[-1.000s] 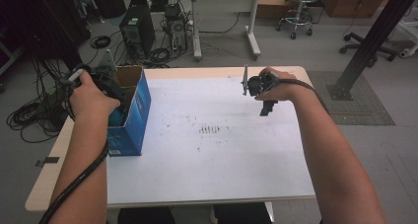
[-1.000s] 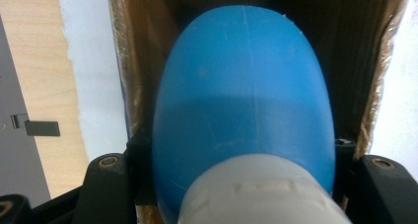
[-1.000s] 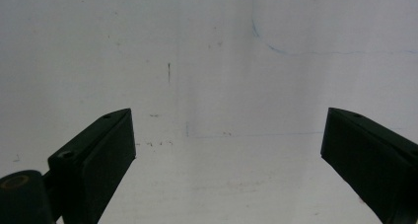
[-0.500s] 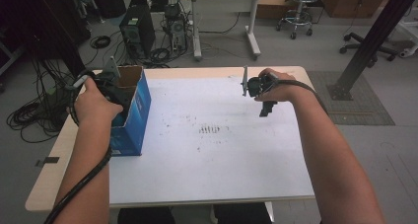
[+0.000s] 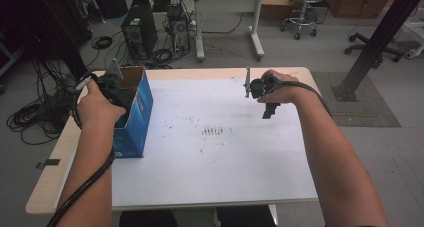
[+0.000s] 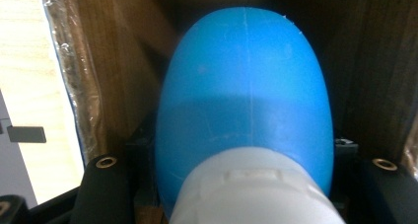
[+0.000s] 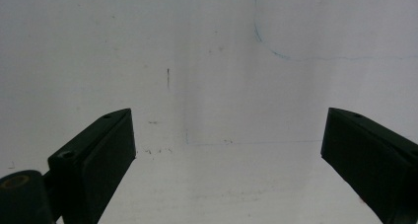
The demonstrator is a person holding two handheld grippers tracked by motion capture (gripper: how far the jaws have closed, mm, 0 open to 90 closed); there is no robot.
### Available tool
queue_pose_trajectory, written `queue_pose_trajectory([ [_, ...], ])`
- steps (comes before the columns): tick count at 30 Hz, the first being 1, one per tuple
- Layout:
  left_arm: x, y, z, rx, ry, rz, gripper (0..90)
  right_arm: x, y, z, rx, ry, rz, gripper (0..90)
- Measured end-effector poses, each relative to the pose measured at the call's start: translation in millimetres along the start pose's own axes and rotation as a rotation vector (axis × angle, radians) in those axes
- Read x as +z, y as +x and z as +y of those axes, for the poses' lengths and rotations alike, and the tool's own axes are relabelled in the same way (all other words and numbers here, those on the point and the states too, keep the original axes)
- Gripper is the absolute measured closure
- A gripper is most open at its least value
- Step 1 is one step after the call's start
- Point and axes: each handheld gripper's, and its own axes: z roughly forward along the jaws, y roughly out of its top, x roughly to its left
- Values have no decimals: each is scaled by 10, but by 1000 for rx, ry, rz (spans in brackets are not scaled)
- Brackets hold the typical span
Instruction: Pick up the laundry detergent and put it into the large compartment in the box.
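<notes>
The left hand-held gripper (image 5: 112, 89) reaches into the open blue box (image 5: 135, 112) at the left edge of the bench (image 5: 225, 167). Its jaws are clamped on a blue bottle with a white cap (image 6: 246, 100), which sits inside the box between the brown cardboard walls. The step in hand looks like taking the bottle out. Next, the bottle likely needs a straight lift clear of the walls. The right hand-held gripper (image 5: 252, 84) hovers near the far right corner, jaws spread wide and empty.
</notes>
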Motion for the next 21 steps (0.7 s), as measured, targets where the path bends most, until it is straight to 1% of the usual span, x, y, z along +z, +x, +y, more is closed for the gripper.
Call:
queue_pose_trajectory([
  [4,-1,6,-1,-1,-1,0,372,-4,4,0,2,1,-1,62],
  [8,2,6,1,-3,10,-4,366,-9,7,-1,3,0,-2,63],
  [9,1,2,2,-3,8,3,357,-9,8,-1,2,0,-1,63],
  [12,-3,6,-2,-9,4,-1,321,-7,12,1,2,1,0,63],
  [21,-20,7,-11,-16,-1,-4,310,-6,21,-12,7,-1,-1,63],
])
